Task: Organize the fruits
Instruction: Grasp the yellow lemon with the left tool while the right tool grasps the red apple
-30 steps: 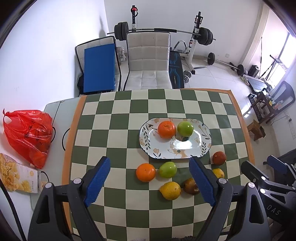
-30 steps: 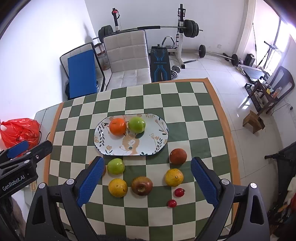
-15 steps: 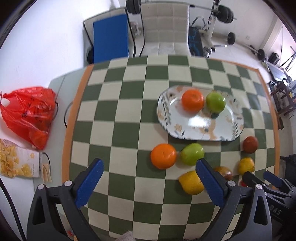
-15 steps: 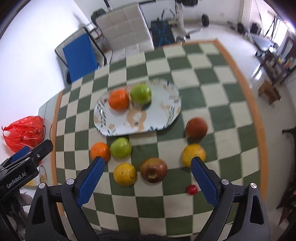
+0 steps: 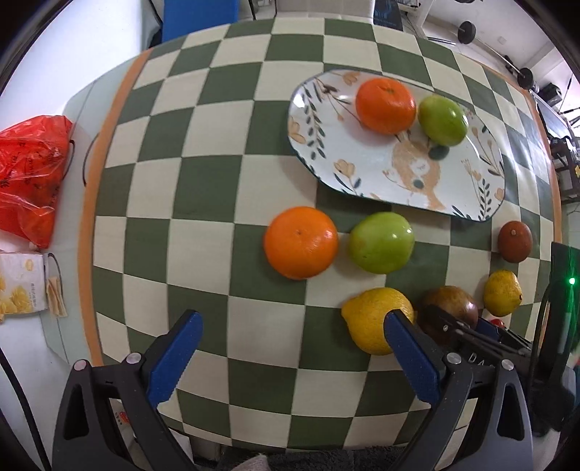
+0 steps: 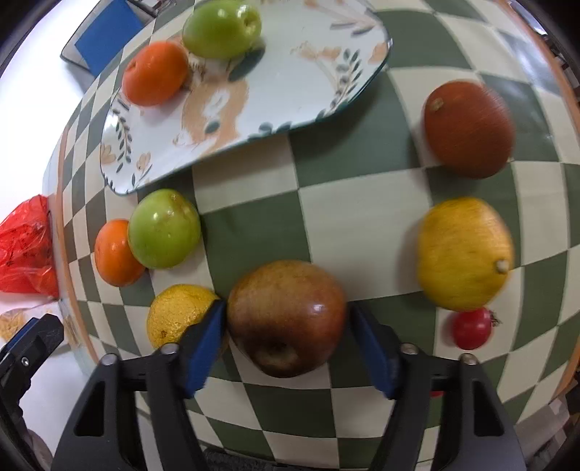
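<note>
A floral oval plate [image 5: 366,159] [image 6: 290,72] on the checkered table holds an orange [image 5: 385,105] [image 6: 155,73] and a green apple [image 5: 443,120] [image 6: 222,28]. On the cloth lie an orange [image 5: 301,242] [image 6: 113,253], a green apple [image 5: 381,242] [image 6: 164,229], a lemon [image 5: 369,319] [image 6: 174,312], a brown-red apple [image 6: 286,319] [image 5: 449,308], a second lemon [image 6: 464,253] [image 5: 503,292] and a dark red fruit [image 6: 469,128] [image 5: 514,236]. My right gripper [image 6: 286,322] has its blue pads around the brown-red apple; the pads are at its sides. My left gripper [image 5: 290,326] is open, below the loose orange.
A small red fruit [image 6: 471,328] lies by the second lemon. A red plastic bag [image 5: 29,174] and a snack box [image 5: 21,290] sit left of the table's orange edge [image 5: 87,232]. The right gripper's body [image 5: 471,337] shows beside the left gripper's right finger.
Both grippers dropped closer to the table. The right gripper moved onto the brown-red apple and narrowed its fingers around it. The left gripper stayed open.
</note>
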The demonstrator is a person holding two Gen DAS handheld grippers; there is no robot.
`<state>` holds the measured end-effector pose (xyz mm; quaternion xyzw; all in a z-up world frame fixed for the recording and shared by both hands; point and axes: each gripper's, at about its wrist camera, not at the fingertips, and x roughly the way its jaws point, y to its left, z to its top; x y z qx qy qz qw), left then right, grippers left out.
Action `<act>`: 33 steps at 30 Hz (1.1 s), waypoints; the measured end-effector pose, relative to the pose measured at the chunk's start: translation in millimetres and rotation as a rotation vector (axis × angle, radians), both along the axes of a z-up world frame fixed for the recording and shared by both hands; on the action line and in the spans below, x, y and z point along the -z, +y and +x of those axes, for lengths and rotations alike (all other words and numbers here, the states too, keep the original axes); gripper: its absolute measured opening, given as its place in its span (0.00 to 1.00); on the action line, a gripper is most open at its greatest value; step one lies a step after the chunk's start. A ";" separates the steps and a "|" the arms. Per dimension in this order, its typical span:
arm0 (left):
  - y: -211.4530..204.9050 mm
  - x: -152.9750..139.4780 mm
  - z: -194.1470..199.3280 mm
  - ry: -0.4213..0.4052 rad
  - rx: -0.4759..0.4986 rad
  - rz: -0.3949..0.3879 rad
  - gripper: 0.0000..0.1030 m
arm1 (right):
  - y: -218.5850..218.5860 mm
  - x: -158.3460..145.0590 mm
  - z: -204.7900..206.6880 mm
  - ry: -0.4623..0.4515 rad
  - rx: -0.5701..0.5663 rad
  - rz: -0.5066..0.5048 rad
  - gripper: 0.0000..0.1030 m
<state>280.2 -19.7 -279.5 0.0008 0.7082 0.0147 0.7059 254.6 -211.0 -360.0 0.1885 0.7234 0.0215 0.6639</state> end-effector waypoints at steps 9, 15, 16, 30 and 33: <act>-42.0 59.6 1.4 0.191 0.071 -0.103 0.99 | -29.7 -0.1 -42.0 0.044 0.008 -0.017 0.68; -55.6 87.1 3.9 0.219 0.096 -0.146 0.68 | -35.7 7.1 -49.4 0.047 0.031 0.006 0.68; -56.3 90.1 3.5 0.221 0.096 -0.157 0.65 | -34.8 8.0 -49.8 0.047 0.029 0.007 0.68; -31.9 92.3 -34.7 0.175 0.075 -0.080 0.64 | -24.6 12.4 -39.9 0.082 0.009 0.003 0.69; -31.6 92.7 -37.0 0.163 0.076 -0.081 0.64 | -25.9 12.7 -32.5 0.096 -0.007 -0.012 0.69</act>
